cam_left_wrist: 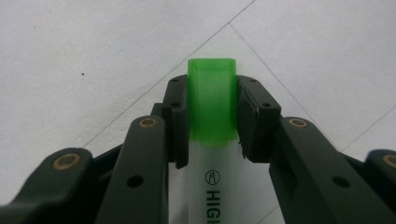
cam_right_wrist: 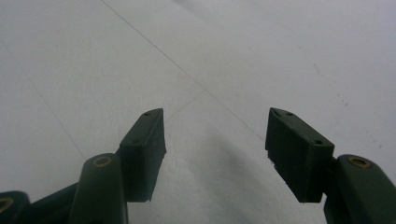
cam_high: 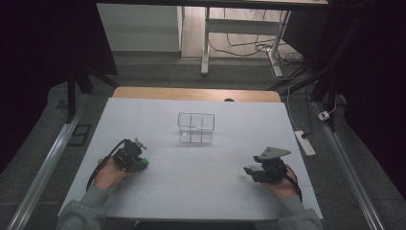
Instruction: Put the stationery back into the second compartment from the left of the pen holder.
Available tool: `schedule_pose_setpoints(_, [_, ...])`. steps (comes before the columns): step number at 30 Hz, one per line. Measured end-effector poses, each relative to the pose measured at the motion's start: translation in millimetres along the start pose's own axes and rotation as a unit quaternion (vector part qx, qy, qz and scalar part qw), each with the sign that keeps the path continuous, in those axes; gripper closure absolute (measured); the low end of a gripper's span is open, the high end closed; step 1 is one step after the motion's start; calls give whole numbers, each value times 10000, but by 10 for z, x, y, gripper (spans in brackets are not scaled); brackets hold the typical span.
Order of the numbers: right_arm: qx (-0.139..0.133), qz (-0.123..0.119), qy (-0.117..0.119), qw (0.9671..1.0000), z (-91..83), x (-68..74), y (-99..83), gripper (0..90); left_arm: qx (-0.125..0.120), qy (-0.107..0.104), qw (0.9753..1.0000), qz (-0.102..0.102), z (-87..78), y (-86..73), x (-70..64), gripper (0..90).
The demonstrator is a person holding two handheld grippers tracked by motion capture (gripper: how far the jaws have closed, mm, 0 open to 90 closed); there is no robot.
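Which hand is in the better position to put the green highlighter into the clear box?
Left, probably. The left tool is already shut on the highlighter and the box stands ahead of it. The right tool is open and holds nothing.

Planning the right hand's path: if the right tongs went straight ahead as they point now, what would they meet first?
Probably nothing: ahead of the open right tongs lies bare white table, as far as the right gripper view shows.

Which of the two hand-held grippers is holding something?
The left hand-held gripper: its jaws clamp the green cap of a highlighter. The right hand-held gripper is open, nothing between its jaws.
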State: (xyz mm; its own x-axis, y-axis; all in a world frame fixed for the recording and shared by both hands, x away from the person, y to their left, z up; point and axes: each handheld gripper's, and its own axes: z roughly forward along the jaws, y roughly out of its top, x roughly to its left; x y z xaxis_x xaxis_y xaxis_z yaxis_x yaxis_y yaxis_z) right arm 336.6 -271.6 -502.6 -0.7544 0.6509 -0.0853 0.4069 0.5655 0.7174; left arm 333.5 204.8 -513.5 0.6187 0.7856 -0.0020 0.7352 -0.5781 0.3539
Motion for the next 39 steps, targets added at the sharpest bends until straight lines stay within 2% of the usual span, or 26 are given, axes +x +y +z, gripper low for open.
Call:
schedule_pose_setpoints(3, [-6,13,-18,10000,-5,-7,-1,377,-221,-23,9997,-73,-63,-28,39,668])
schedule_pose_setpoints(6, [-7,16,-12,10000,-5,-13,-5,377,-458,-141,9988,-142,-147,-62,81,668])
schedule_pose_setpoints(9, [1,24,-19,10000,-8,-21,-10,377,-707,-403,9965,-207,-231,-97,121,668])
schedule_pose_setpoints(13, [2,50,-15,10000,-9,-24,-10,377,-1018,-529,9930,-264,-339,-131,167,667])
schedule_pose_setpoints(17, [-34,78,-13,10000,-13,-28,-14,377,-1238,-525,9904,-325,-396,-156,191,667])
schedule_pose_setpoints(25, [-52,92,2,9999,-17,-36,-24,376,-1631,-484,9849,-321,-512,-165,200,667])
schedule_pose_setpoints(29, [-58,81,1,10000,-19,-36,-22,376,-1717,-443,9838,-253,-572,-143,186,667])
schedule_pose_setpoints(32, [-58,71,-4,10000,-23,-32,-21,376,-1840,-515,9812,-262,-601,-133,185,667])
schedule_pose_setpoints(39, [-75,94,-10,9999,-30,-37,-22,376,-2112,-460,9761,-210,-652,-70,186,667])
